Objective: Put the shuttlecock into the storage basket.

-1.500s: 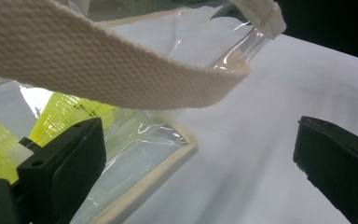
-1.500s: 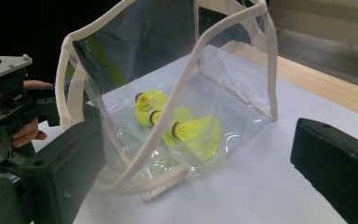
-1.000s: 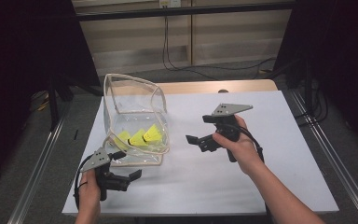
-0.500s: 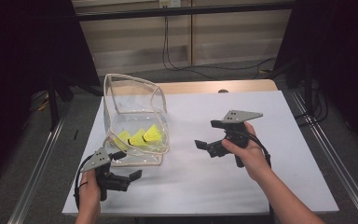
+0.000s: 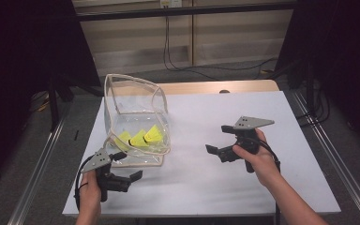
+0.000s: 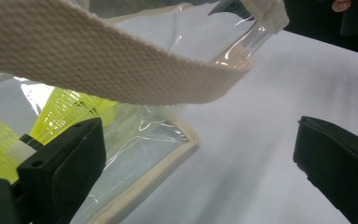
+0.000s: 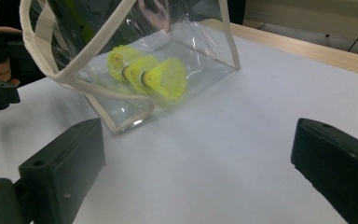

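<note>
Clear plastic tote bag with cream webbing trim [image 5: 133, 119] stands at the white table's [image 5: 206, 187] left side, three yellow shuttlecocks [image 5: 140, 138] inside. Left gripper [image 5: 130, 178], jaws spread, sits just beside its near edge; right gripper [image 5: 217, 151], jaws also spread and empty, hovers well apart over bare tabletop.

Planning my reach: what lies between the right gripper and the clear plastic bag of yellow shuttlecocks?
Bare white table, per the right gripper view, from right gripper to clear plastic bag.
</note>
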### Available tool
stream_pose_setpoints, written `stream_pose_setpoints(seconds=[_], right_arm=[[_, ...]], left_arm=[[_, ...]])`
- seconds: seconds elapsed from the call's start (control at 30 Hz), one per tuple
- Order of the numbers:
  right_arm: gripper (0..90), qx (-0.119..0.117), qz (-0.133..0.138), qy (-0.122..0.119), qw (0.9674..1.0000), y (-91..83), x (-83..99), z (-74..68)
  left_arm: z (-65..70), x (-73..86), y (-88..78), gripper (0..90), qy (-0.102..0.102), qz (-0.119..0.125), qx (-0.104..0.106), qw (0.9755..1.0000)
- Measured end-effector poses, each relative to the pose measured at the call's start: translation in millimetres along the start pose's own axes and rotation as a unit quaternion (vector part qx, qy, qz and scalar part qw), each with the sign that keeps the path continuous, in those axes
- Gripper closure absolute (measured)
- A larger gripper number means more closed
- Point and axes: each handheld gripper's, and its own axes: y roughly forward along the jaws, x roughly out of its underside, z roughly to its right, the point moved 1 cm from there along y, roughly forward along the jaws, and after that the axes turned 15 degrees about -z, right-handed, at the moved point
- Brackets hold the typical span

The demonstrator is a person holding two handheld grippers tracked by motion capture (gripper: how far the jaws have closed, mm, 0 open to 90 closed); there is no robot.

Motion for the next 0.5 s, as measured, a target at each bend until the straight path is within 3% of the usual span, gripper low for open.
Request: stream_pose_setpoints(seconds=[0.5], right_arm=[[2.6,0.011,0.009,0.020,0.9997,-10.2,31.0,15.4]], left_arm=[[0.5,-0.1,0.5,2.5,0.001,-0.002,0.001,1.0000]])
